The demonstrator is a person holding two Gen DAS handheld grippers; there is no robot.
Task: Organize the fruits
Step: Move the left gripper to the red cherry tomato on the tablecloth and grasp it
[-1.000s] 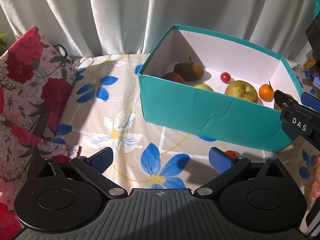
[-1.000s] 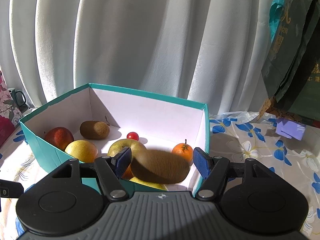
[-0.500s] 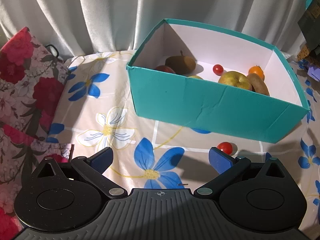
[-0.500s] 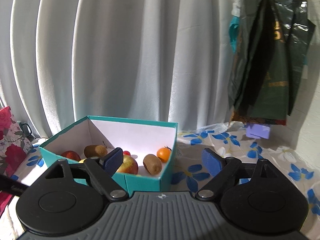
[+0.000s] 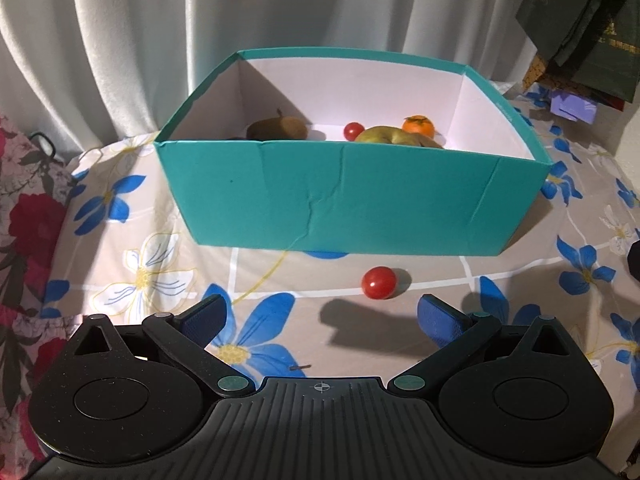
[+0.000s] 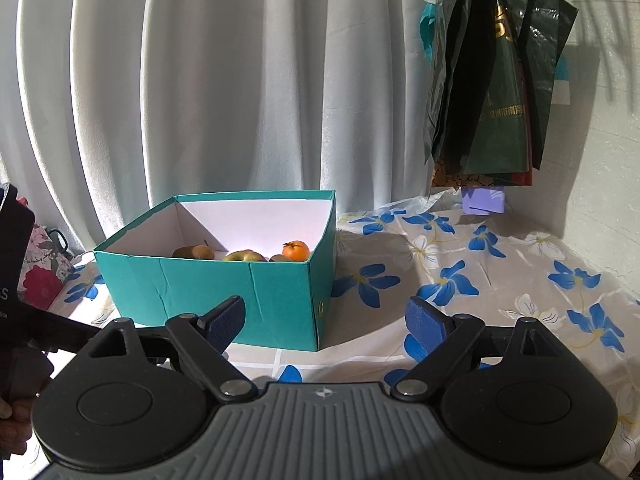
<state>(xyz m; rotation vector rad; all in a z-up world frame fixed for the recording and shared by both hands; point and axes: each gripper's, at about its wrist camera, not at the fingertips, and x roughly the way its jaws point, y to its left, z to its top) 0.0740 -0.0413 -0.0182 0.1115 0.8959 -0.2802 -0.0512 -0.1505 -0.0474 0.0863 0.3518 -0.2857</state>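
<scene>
Left wrist alone shows cherry tomato [image 5: 379,282] outside box [image 5: 344,196]; both grippers [image 5: 320,316] [image 6: 324,320] gape empty

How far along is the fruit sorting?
Mostly done: a kiwi, apple, orange and small tomato already sit in the teal box. Nothing is in hand: the left gripper and right gripper are both open and empty. Left: one cherry tomato on the tablecloth, just ahead of the left gripper.
</scene>
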